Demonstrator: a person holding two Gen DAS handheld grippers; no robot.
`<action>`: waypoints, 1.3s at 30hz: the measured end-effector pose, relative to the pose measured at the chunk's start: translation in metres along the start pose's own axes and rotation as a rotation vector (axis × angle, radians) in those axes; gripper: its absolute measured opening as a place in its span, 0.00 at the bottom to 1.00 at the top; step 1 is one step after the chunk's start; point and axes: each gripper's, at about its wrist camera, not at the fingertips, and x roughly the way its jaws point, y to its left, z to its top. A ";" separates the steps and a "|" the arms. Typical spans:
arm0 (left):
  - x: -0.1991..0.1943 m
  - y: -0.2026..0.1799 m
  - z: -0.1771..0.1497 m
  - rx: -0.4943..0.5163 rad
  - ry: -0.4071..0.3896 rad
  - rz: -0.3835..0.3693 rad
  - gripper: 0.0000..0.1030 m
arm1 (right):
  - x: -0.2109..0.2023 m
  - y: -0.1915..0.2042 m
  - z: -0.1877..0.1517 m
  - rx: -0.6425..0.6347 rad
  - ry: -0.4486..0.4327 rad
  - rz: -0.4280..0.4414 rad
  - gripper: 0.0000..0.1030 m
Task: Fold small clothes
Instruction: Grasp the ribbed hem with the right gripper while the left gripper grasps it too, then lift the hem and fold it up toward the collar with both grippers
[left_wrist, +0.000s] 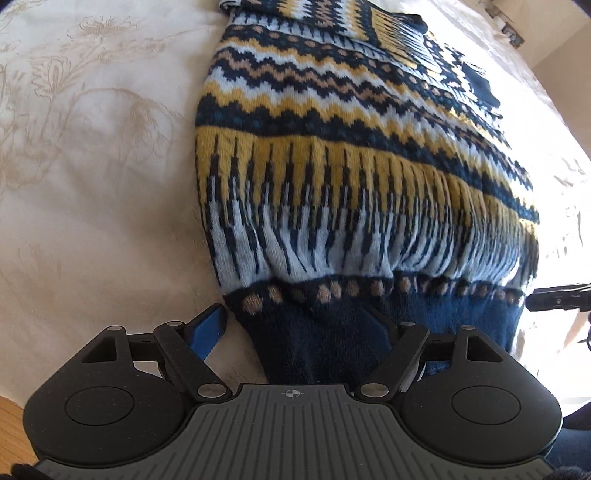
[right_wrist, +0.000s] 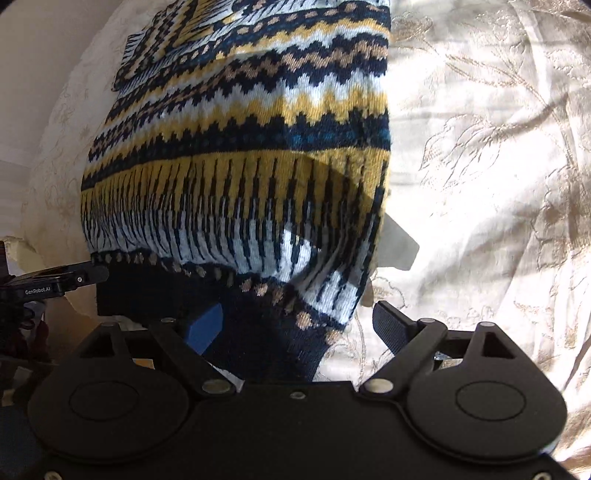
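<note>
Left hand-held gripper (left_wrist: 301, 332) spread wide, navy hem of sweater (left_wrist: 354, 177) between fingers, not clamped. Right hand-held gripper (right_wrist: 297, 325) likewise spread, hem corner between fingers. Sweater lies on cream embroidered bedspread (left_wrist: 92, 184), hem bunched toward both grippers, sleeve folded across far end.

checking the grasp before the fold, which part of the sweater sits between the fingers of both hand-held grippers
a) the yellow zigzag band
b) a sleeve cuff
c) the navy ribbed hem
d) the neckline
c: the patterned knit sweater has its navy ribbed hem lying between the fingers of the left hand-held gripper, and the right hand-held gripper straddles the same hem at its other corner.
</note>
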 end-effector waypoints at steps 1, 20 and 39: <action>0.002 0.000 -0.002 -0.001 0.005 -0.001 0.75 | 0.005 0.001 -0.002 -0.003 0.012 0.006 0.87; 0.013 0.006 -0.004 -0.073 0.007 0.026 0.42 | 0.017 -0.010 -0.007 0.062 0.018 0.039 0.32; -0.098 -0.011 0.067 -0.084 -0.339 -0.169 0.05 | -0.093 -0.013 0.049 0.241 -0.331 0.343 0.12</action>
